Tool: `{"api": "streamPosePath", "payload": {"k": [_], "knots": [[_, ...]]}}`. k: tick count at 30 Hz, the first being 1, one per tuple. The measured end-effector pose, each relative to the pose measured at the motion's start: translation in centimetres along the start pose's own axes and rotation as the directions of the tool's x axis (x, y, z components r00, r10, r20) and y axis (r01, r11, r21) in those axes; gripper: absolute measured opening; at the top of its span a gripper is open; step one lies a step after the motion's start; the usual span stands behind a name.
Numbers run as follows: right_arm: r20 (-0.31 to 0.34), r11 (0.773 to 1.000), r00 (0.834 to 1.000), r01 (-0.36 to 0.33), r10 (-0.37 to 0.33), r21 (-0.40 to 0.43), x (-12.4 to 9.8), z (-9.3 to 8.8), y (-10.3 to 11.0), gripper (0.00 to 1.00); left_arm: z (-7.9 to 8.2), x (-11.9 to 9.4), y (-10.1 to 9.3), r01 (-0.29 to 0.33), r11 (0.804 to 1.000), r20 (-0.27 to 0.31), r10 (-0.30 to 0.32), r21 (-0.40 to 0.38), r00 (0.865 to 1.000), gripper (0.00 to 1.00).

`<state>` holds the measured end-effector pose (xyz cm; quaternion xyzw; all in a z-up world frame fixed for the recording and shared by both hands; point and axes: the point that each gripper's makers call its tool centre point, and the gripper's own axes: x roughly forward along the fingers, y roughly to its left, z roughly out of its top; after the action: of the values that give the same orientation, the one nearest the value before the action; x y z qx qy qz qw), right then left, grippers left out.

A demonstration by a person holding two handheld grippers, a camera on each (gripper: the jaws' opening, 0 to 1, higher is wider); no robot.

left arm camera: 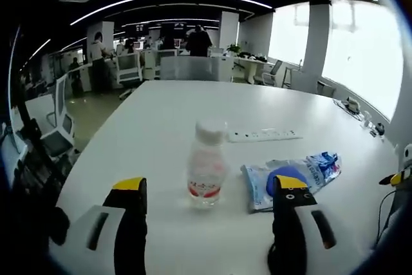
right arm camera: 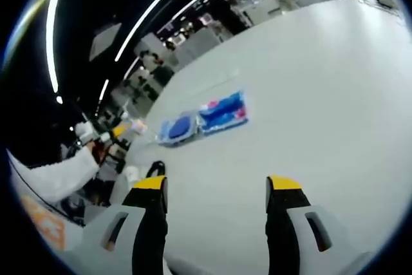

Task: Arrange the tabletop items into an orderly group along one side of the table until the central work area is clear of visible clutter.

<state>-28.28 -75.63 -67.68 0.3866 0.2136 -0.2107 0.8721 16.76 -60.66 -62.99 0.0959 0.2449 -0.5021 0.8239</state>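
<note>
A small clear bottle (left arm camera: 207, 165) with a white cap and a red label stands upright on the white table (left arm camera: 161, 114), just beyond and between my left gripper's jaws. My left gripper (left arm camera: 211, 186) is open and holds nothing. A blue and white plastic packet (left arm camera: 293, 177) lies flat to the bottle's right, partly behind the right jaw. My right gripper (right arm camera: 217, 183) is open over bare table (right arm camera: 309, 82), with the same packet (right arm camera: 206, 119) lying some way ahead of it. The left gripper (right arm camera: 108, 136), held by a white-sleeved arm, shows at the left beyond the packet.
A white power strip (left arm camera: 264, 135) lies behind the bottle. Small items sit at the table's far right edge (left arm camera: 360, 111). Office chairs (left arm camera: 55, 136) stand along the left side. People (left arm camera: 198, 42) stand at desks far behind. The right gripper's yellow tip (left arm camera: 400, 176) shows at the right edge.
</note>
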Motion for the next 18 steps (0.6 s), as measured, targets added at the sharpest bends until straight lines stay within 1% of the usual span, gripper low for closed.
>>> {"api": "streamPosePath", "payload": {"k": [3,10,14,18], "knots": [[0.001,1.000,1.000,-0.006,0.006,-0.002,-0.1,0.1,0.1,0.60,-0.5,-0.7,-0.2,0.009,1.000,-0.001,-0.009,0.002,1.000,0.81],[0.000,1.000,1.000,-0.013,0.013,0.004,-0.1,-0.1,0.2,0.60,-2.0,-2.2,-0.3,0.006,1.000,0.000,-0.006,-0.029,1.000,0.81],[-0.004,1.000,1.000,-0.014,0.014,0.008,-0.1,-0.3,0.1,0.60,-2.3,-2.6,0.2,-0.008,0.999,-0.001,0.008,-0.047,1.000,0.80],[-0.008,1.000,1.000,-0.016,0.016,0.008,0.0,-0.4,0.1,0.60,-2.1,-2.7,0.3,-0.017,0.999,0.001,0.017,-0.050,1.000,0.80]]}}
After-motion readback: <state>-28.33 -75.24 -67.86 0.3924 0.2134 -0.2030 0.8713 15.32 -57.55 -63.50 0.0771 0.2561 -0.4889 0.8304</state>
